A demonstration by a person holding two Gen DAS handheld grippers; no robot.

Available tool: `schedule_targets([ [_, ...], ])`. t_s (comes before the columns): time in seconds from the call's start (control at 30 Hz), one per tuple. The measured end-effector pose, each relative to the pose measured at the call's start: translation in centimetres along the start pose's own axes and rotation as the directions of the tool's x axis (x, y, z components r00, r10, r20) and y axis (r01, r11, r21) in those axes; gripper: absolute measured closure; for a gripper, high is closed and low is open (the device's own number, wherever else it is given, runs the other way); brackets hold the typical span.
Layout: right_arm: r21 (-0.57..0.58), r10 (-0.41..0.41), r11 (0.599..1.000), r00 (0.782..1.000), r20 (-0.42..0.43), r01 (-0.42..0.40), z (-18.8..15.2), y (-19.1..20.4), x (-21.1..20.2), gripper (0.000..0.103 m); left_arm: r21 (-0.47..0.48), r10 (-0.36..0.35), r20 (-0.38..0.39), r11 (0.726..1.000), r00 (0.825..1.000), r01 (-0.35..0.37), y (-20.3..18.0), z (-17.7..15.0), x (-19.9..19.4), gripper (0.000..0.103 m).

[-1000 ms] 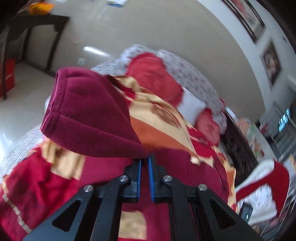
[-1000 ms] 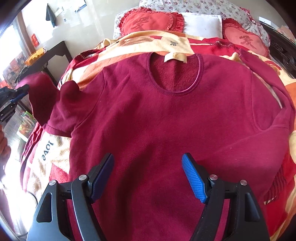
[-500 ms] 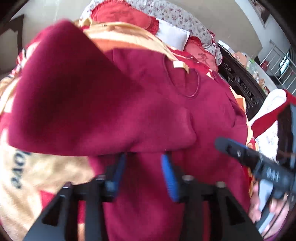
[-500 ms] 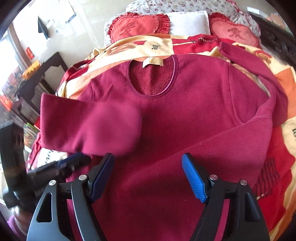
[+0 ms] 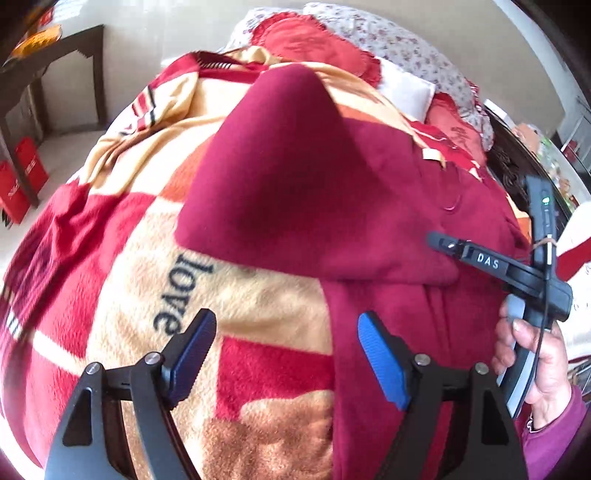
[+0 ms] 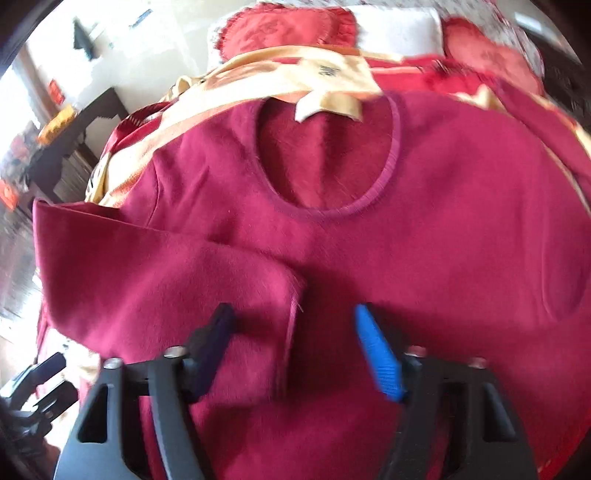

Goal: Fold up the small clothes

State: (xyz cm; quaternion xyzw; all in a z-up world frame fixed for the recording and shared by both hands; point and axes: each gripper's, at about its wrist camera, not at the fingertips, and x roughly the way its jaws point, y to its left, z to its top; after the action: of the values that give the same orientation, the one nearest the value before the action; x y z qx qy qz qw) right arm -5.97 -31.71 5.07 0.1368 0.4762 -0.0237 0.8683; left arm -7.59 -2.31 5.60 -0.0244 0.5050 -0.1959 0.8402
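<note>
Sweater [image 6: 424, 236]: maroon, spread front-up on blanket [image 5: 258, 306] on bed, neck label toward pillows [image 6: 288, 29]. One sleeve [image 6: 166, 273] folded across chest, cuff near centre.

Right gripper [image 6: 293, 332]: over sleeve cuff, jaws closing, cuff edge between them, pads not seen pressing; frame blurred.

Left gripper [image 5: 286, 347]: jaws opening, wide, nothing held; over sweater's side edge and blanket.

Person's hand [image 5: 535, 362] on right gripper's handle. Dark table [image 5: 48, 66] beside bed.
</note>
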Motion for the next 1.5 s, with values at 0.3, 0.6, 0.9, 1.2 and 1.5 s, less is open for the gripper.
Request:
schedule_targets([
  [0.3,-0.002,0.074,0.997,0.977,0.200,-0.075,2.5,-2.4,-9.1,0.103,0.016,0.023,0.026,1.000,0.999,-0.023,-0.3,0.4,0.3,0.020],
  [0.6,0.115,-0.236,0.969,0.956,0.172,0.219,3.8,-10.9,-11.1,0.103,0.017,0.073,0.001,0.997,0.997,-0.073,-1.0,0.6,2.1,0.020],
  [0.9,-0.058,0.012,0.998,0.990,0.138,-0.004,4.8,-3.7,-7.8,0.077,0.029,0.109,0.008,0.994,0.994,-0.109,-1.6,2.2,3.6,0.020],
  [1.2,-0.345,0.245,0.901,0.964,-0.100,-0.264,7.7,13.1,2.2,0.076,-0.010,0.093,0.038,0.996,0.995,-0.093,-0.5,2.8,4.0,0.020],
  [1.5,-0.305,0.309,0.892,0.942,-0.128,-0.334,7.9,15.8,6.1,0.103,-0.074,0.072,0.093,0.995,0.993,-0.066,2.3,3.1,1.8,0.026],
])
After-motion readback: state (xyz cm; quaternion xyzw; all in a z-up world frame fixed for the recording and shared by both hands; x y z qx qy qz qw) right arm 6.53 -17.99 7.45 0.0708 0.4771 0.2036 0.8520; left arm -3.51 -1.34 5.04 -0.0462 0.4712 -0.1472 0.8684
